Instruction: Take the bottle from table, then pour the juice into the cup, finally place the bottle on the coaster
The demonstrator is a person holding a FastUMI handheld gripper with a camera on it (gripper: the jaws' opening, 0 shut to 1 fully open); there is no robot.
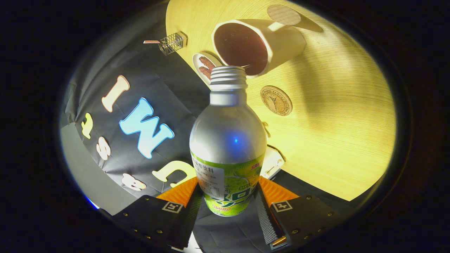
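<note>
— Two fingers of the gripper (229, 196) press on the bottle (227, 147) from either side, clamping its labelled lower body between them. How does the bottle sit in that hold?

— Gripped low, it points straight ahead along the fingers, neck forward. Its upper body is bare silver metal, and the threaded mouth (227, 74) at the top carries no cap. The green label wraps the part nearest the fingers.

— And the cup?

— A pale cup (281, 44) lies just beyond the bottle's mouth, its opening turned toward the camera and dark inside. The mouth of the bottle overlaps the cup's near rim in this view; whether the two touch cannot be told. The whole scene is tilted, so the wooden table (337, 133) runs up one side, beside the booth's black cloth wall.

— Where is the coaster?

— A round cork coaster (276, 100) rests on the table just beside the bottle's neck, near the cup and apart from it, with nothing on it. Another round disc (283, 14) lies past the cup, near its handle.

— Anything else nearby?

— A small white dish (204, 66) with brown pieces in it sits at the table's edge, next to the cup. Farther off is a small wire rack (172, 43). A white object (272, 163) peeks out from behind the bottle's body, too hidden to identify.
</note>
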